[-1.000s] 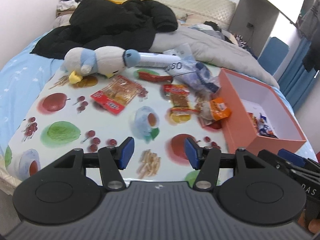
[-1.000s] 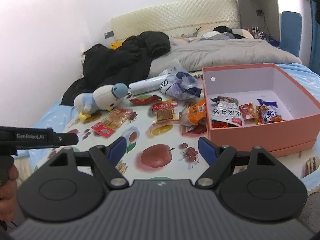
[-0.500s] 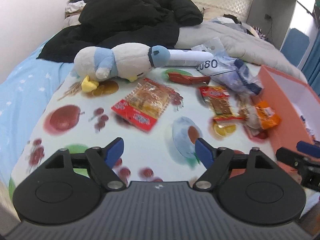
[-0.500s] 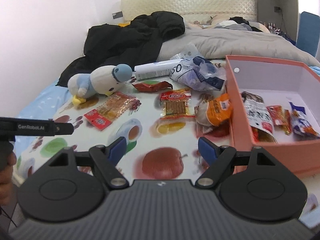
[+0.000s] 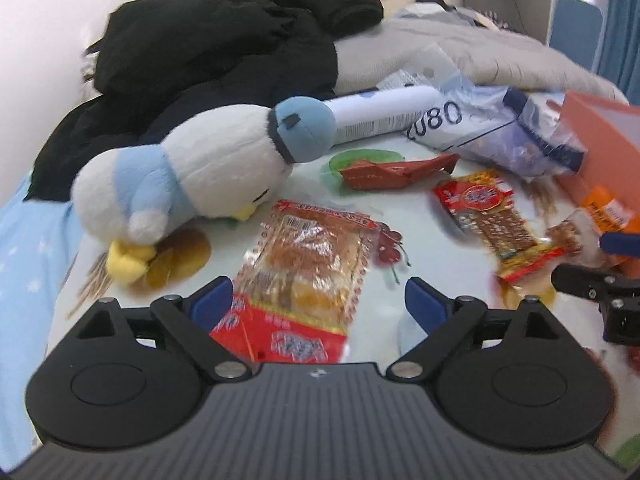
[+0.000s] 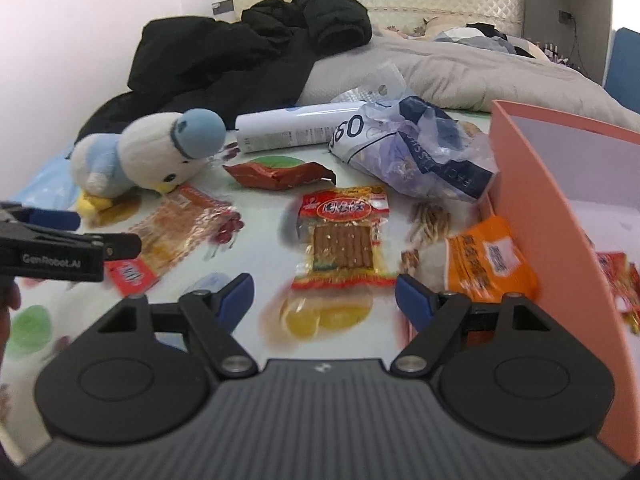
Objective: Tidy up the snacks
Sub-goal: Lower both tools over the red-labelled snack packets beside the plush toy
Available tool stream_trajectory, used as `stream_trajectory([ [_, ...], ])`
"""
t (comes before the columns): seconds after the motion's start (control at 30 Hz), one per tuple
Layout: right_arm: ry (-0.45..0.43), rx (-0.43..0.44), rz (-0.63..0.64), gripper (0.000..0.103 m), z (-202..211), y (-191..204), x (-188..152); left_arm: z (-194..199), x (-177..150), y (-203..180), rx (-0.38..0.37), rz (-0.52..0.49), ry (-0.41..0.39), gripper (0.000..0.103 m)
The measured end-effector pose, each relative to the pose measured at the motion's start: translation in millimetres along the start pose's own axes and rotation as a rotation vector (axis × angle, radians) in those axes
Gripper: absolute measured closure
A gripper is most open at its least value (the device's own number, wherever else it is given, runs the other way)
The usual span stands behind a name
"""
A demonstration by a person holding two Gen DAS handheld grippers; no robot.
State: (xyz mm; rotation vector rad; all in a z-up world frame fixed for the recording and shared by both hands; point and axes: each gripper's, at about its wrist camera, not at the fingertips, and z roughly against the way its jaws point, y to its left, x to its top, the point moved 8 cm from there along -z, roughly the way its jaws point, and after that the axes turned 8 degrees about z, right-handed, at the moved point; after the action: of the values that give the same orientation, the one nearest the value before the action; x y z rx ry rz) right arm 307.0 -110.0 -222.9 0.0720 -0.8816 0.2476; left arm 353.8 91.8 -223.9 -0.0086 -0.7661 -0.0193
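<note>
With both jaws wide and empty, the left hand-held gripper [image 5: 318, 300], just opened wider, straddles the red biscuit pack [image 5: 304, 284]; right hand-held gripper [image 6: 324, 294] faces the snack-stick pack [image 6: 343, 240]. Next: close, carry to the pink box [image 6: 560, 216] on the right.

Both grippers closer to snacks — left gripper [image 5: 318, 300] jaws just opened wider.

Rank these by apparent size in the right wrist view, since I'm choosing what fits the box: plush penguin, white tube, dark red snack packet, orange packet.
1. plush penguin
2. white tube
3. dark red snack packet and orange packet: look alike; the orange one lies nearer the camera, so unranked.
</note>
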Motion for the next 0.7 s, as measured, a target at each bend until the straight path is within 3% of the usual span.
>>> stream_trajectory([
  [0.23, 0.01, -0.022, 0.063, 0.024, -55.1, 0.0, 6.5, -57.9, 4.8, 6.4, -0.009, -0.033, 0.075, 0.008],
  [0.43, 0.041, -0.082, 0.114, 0.027, -91.7, -3.5, 11.7, -91.0, 18.5, 10.2, -0.014, -0.086, 0.07, 0.008],
  [0.57, 0.065, -0.063, 0.104, 0.028, -103.6, -9.3, 11.2, -103.3, 22.9, 4.7, -0.039, -0.132, 0.069, 0.008],
  [0.7, 0.082, -0.005, 0.07, 0.036, -106.6, -10.7, 11.0, -112.1, 22.4, 7.1, -0.097, -0.06, 0.1, 0.009],
])
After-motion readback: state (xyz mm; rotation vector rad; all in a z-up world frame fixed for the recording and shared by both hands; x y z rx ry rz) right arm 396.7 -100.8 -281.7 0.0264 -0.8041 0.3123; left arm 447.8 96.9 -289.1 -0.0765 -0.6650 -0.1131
